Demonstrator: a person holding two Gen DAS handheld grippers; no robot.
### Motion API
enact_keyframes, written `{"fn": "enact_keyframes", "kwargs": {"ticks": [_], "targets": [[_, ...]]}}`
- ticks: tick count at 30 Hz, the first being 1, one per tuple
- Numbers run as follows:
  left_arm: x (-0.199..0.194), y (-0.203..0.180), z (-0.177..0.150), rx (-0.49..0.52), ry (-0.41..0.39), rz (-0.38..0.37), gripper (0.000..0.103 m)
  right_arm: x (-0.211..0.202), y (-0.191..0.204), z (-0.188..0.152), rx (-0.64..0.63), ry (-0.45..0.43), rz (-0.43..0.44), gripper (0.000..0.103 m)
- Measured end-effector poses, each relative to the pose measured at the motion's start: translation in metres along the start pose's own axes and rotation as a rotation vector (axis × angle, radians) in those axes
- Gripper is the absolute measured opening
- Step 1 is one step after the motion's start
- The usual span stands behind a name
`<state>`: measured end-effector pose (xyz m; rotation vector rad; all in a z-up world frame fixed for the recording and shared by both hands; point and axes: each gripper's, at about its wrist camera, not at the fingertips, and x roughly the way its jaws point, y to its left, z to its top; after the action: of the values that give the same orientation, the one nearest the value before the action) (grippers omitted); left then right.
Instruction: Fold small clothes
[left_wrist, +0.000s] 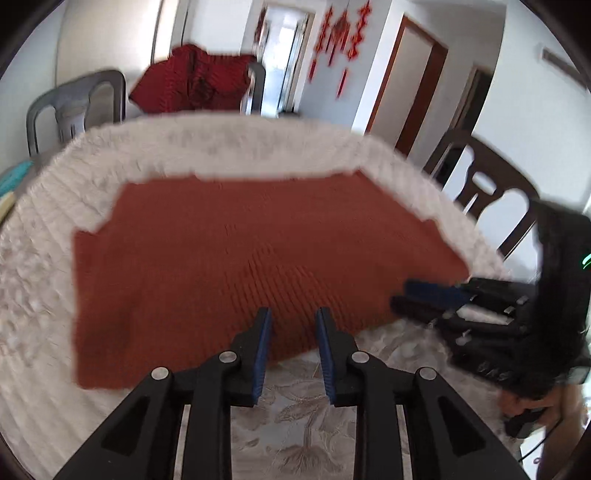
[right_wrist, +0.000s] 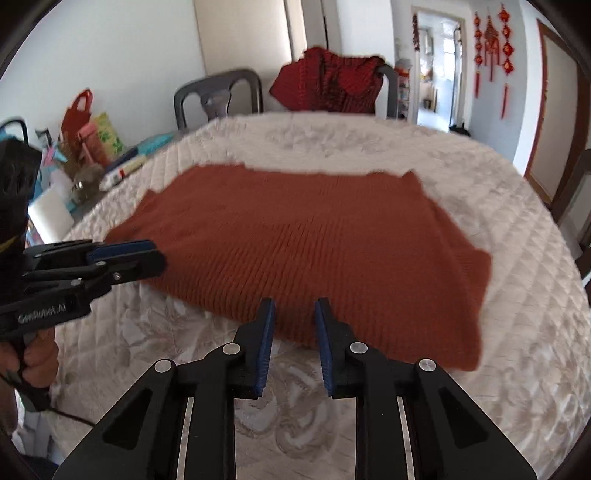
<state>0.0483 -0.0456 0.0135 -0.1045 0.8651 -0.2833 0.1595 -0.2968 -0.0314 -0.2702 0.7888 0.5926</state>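
A rust-orange knitted garment (left_wrist: 236, 258) lies flat, folded into a rough rectangle, on a white quilted table cover (left_wrist: 221, 144). It also shows in the right wrist view (right_wrist: 314, 243). My left gripper (left_wrist: 293, 317) is open and empty, its fingertips just above the garment's near edge. My right gripper (right_wrist: 294, 308) is open and empty, at the near edge further right. Each gripper shows in the other's view: the right one (left_wrist: 417, 295) at the garment's right side, the left one (right_wrist: 147, 254) at its left side.
A grey chair (right_wrist: 218, 96) and a chair draped with a dark red garment (right_wrist: 332, 81) stand behind the table. A dark brown chair (left_wrist: 484, 184) stands at the right. Bags, boxes and clutter (right_wrist: 85, 147) crowd a side surface at the left.
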Motion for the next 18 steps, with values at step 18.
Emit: {"fn": "enact_keyframes", "kwargs": {"ticks": [18], "targets": [[-0.054,0.077,-0.022,-0.195,-0.119,0.052,0.035,-0.035,-0.074,-0.017,0.258,-0.074,0.006,0.024]]}}
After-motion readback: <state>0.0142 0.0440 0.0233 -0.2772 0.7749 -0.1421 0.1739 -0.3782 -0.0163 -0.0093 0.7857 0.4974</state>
